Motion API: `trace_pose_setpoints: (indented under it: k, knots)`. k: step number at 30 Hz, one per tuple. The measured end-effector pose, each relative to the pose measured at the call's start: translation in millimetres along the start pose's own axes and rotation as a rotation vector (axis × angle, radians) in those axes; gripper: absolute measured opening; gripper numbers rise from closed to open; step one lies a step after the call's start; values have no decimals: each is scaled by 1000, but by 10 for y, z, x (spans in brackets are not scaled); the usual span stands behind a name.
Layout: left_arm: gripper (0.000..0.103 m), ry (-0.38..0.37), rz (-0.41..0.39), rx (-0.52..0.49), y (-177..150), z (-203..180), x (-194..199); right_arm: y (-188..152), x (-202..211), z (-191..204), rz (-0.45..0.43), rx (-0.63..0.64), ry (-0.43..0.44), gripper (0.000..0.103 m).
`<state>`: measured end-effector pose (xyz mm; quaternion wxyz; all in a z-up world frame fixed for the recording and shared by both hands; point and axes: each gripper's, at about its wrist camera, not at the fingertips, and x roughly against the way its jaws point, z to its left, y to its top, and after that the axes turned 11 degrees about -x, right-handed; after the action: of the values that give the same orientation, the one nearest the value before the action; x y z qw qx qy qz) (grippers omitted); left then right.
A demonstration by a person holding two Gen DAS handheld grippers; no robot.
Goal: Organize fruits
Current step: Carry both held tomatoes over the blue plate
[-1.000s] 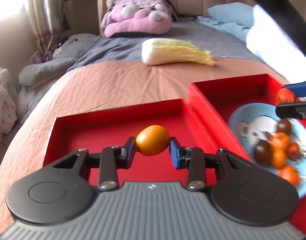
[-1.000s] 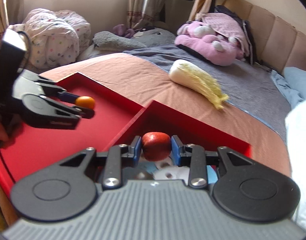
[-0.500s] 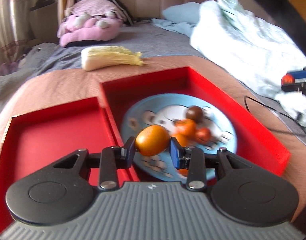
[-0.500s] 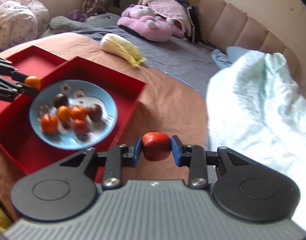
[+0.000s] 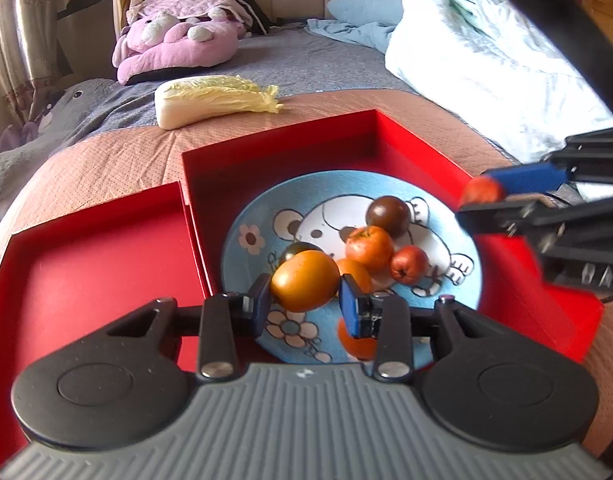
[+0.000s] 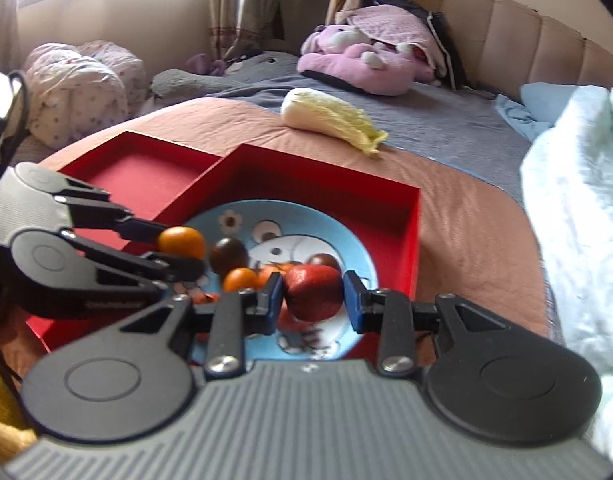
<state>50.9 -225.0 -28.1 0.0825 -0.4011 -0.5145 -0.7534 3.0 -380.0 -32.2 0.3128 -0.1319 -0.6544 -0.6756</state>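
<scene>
My left gripper (image 5: pixel 305 304) is shut on an orange fruit (image 5: pixel 304 286) and holds it over the near left part of a blue cartoon plate (image 5: pixel 262 216). The plate lies in the right red tray (image 5: pixel 422 148) and holds several small orange, red and dark fruits (image 5: pixel 368 248). My right gripper (image 6: pixel 312 300) is shut on a red fruit (image 6: pixel 314 291) above the plate's near right side (image 6: pixel 358 258). The left gripper with its orange fruit (image 6: pixel 181 241) shows at the left of the right wrist view. The right gripper (image 5: pixel 480 196) shows at the right of the left wrist view.
A second red tray (image 5: pixel 86 256) lies to the left of the first one, with nothing in it. A napa cabbage (image 5: pixel 214 98) lies on the bed beyond the trays. A pink plush toy (image 5: pixel 174 46) and a white quilt (image 5: pixel 486 64) are farther back.
The left gripper has carried the orange fruit from over the left tray to over the plate. The right gripper has swung back in from the right with the red fruit.
</scene>
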Motion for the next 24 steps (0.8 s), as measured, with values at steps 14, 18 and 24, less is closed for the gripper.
trace_pose_setpoints:
  k: [14,18,24]
  knots:
    - [42,8,34,47,53,118,-273,-43,23,-40,17,-20,12,35]
    - [42,6,27,44,55,107,-253,-66,41,-10,20,-16,19,35]
    - [42,6,29,37,48,91,-239,-94,82,-3,27,-17,15,35]
